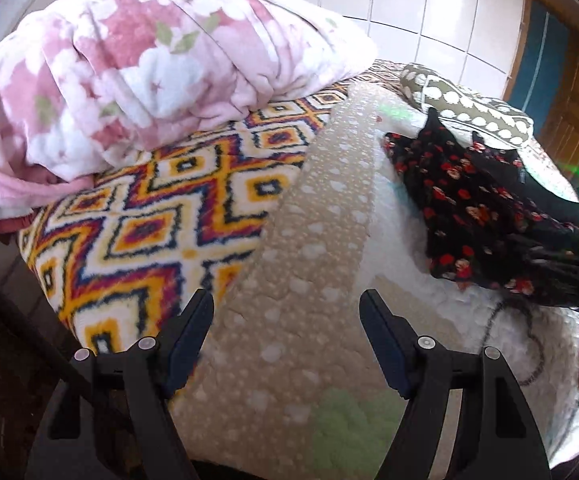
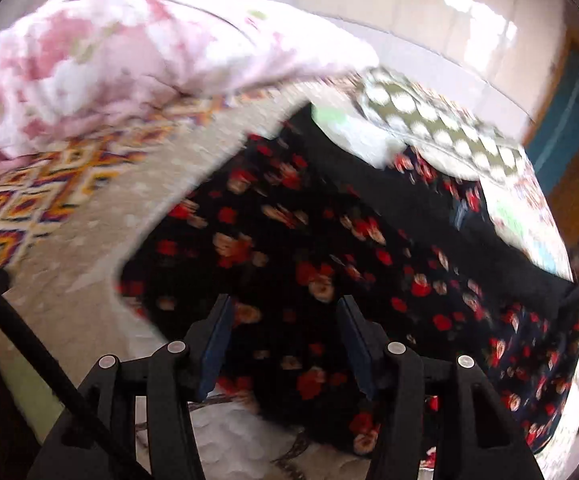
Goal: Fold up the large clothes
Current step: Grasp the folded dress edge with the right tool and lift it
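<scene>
A black garment with red and peach flowers (image 1: 469,216) lies spread on the bed's pale quilt (image 1: 321,208), to the right in the left wrist view. My left gripper (image 1: 287,296) hangs open over the quilt's beige dotted band, well to the left of the garment, with nothing between its fingers. In the blurred right wrist view the flowered garment (image 2: 309,240) fills the middle. My right gripper (image 2: 286,302) stands open just above it, jaws apart, with the cloth showing between the fingers but not pinched. A thin dark cord (image 1: 529,340) trails from the garment's near edge.
A bunched pink flowered blanket (image 1: 149,60) is heaped at the back left on a bright diamond-patterned blanket (image 1: 161,200). A green pillow with white dots (image 1: 461,108) lies behind the garment. A wooden door (image 1: 569,100) stands at the right; a black cable (image 2: 29,340) crosses the lower left.
</scene>
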A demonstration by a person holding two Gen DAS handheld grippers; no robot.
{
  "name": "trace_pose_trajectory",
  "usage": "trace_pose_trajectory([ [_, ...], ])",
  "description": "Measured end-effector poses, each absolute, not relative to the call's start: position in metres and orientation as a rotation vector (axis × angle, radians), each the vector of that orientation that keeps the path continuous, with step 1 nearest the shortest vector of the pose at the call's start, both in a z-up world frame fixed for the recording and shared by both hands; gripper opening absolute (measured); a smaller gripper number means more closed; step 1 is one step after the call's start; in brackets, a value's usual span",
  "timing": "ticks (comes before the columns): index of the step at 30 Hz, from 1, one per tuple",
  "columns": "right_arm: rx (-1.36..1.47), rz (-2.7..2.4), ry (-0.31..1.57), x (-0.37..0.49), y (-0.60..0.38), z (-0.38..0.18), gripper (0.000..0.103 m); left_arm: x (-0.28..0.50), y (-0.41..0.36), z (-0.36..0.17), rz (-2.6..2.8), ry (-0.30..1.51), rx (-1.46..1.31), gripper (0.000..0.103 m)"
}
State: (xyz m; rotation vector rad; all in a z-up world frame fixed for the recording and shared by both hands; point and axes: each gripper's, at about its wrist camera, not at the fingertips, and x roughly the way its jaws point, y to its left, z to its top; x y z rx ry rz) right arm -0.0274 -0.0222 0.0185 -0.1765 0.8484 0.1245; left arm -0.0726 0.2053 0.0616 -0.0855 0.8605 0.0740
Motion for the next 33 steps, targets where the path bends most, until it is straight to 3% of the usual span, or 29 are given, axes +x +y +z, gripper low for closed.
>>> trace_pose_trajectory([
  [3,-0.078,0.152,1.033,-0.008,-0.037,-0.017,0.058,-0.075,0.196,0.064,0.062,0.852,-0.076,0.074],
  [11,0.230,0.154,0.829,-0.041,-0.114,0.026,0.058,-0.078,0.171,0.071,0.044,0.849,-0.020,0.074],
  [19,0.410,-0.021,0.831,-0.066,-0.234,-0.002,0.058,-0.070,0.126,0.087,-0.073,0.857,-0.025,0.074],
  [25,0.638,-0.056,0.739,-0.124,-0.337,-0.009,0.052,-0.050,0.057,0.093,-0.185,0.865,0.048,0.074],
  [29,0.658,-0.133,0.693,-0.159,-0.371,-0.004,0.061,-0.028,-0.002,0.086,-0.266,0.892,0.092,0.074],
  [33,0.682,-0.151,0.686,-0.182,-0.392,-0.010,0.061,-0.003,-0.059,0.068,-0.334,0.923,0.132,0.074],
])
